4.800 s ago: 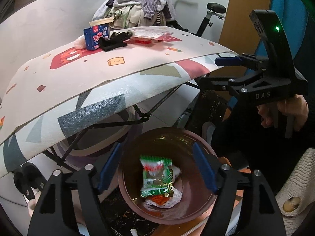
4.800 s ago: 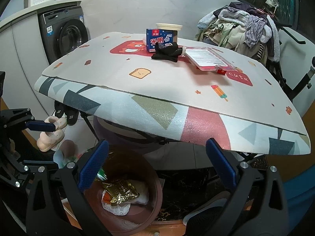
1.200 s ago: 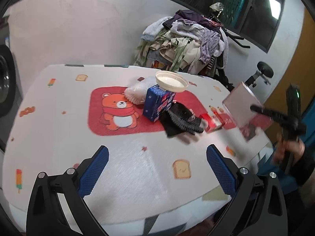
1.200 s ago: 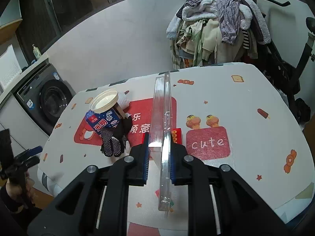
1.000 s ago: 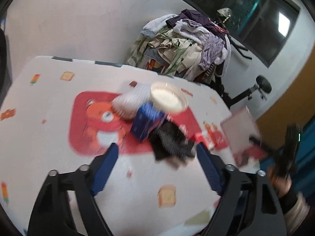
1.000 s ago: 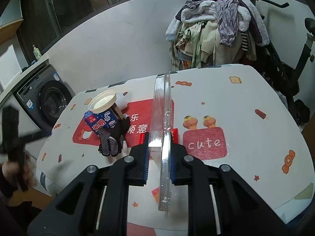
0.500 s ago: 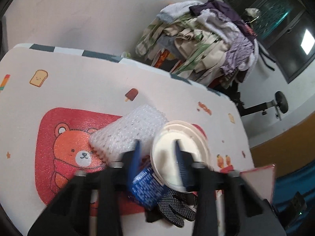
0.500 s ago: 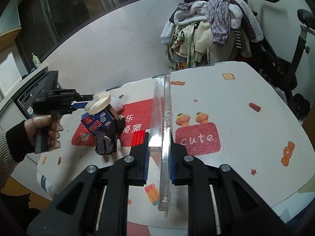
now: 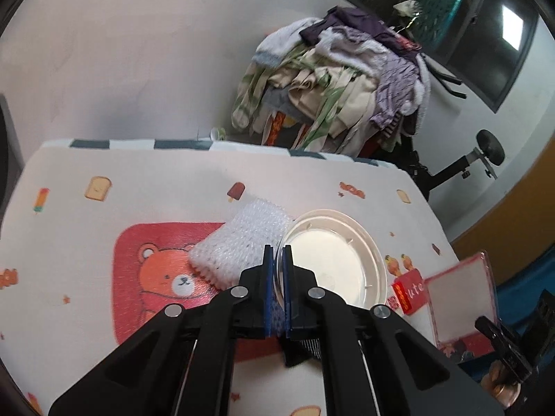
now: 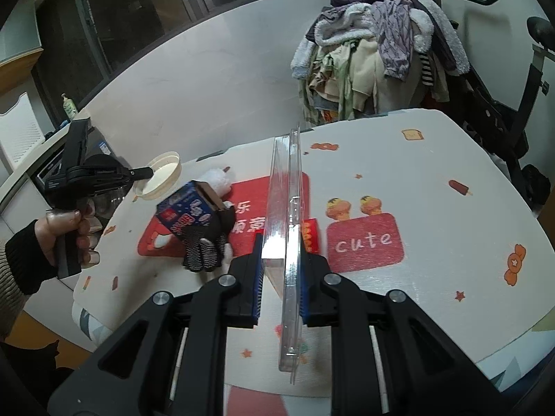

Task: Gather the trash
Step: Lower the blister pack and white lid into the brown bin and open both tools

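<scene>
Left hand-held gripper (image 9: pixel 276 289) newly around lid (image 9: pixel 333 267)

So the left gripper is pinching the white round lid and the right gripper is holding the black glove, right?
Not quite. The left gripper does pinch the lid, but the right gripper holds a clear plastic tray on edge. The right wrist view shows the glove lying on the table.

Left gripper (image 9: pixel 276 270): my fingers are pinched nearly together, clamped on the rim of the plastic lid (image 9: pixel 334 265).
Right gripper (image 10: pixel 279 277): my fingers are closed on the clear plastic case (image 10: pixel 286 228), held upright on edge.
Left hand (image 10: pixel 71 230): wrapped round the handle, sleeve at my wrist.
</scene>
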Demonstrator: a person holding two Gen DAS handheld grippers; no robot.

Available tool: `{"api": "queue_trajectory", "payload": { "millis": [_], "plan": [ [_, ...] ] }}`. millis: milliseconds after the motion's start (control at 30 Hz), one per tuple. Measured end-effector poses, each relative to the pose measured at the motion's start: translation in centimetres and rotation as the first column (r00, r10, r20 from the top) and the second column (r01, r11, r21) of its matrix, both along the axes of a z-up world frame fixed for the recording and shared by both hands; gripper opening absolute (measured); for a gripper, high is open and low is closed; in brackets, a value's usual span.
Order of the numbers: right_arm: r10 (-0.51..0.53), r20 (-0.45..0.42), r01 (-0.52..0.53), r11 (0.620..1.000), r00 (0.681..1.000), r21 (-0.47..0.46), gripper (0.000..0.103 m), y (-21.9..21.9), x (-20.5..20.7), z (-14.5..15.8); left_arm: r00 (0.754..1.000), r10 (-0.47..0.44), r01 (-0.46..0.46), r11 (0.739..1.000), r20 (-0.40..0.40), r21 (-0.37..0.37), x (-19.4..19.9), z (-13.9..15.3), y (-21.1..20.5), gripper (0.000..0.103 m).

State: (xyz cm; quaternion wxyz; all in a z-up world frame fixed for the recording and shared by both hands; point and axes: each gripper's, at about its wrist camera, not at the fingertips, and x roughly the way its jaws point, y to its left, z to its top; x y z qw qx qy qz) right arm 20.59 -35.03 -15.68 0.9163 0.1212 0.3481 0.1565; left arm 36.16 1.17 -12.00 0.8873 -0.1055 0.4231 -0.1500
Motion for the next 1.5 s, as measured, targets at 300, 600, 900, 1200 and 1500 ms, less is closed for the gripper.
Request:
{"api": "queue_trajectory", "payload": {
  "millis": [300, 600, 900, 1200, 1500],
  "plan": [
    [0.073, 0.004, -0.073, 0.997, 0.997, -0.002, 0.019, 3.5, -3.3, 1.4, 0.997, -0.041, 0.038, 0.998, 0.062, 0.041, -8.6, 2.5, 1.5, 0.006],
    [0.149, -0.012, -0.149, 0.989, 0.989, -0.025, 0.019, 7.3, -8.2, 1.5, 0.996, -0.052, 0.049, 0.997, 0.066, 0.054, -18.4, 1.3, 3.4, 0.006],
    [0.220, -0.047, -0.222, 0.974, 0.974, -0.039, 0.019, 10.1, -12.9, -0.1, 0.993, -0.079, 0.077, 0.996, 0.084, 0.036, -27.3, -0.3, 3.8, 0.006],
    [0.295, -0.106, -0.296, 0.955, 0.950, 0.007, 0.019, 11.8, -17.6, -2.6, 0.993, -0.099, 0.096, 0.994, 0.067, 0.044, -32.3, -2.4, 3.9, 0.006],
    [0.375, -0.188, -0.388, 0.921, 0.908, -0.035, 0.019, 13.9, -20.6, -4.5, 0.990, -0.111, 0.107, 0.993, 0.092, 0.046, -34.9, -2.2, 3.4, 0.006]
  ]
}}
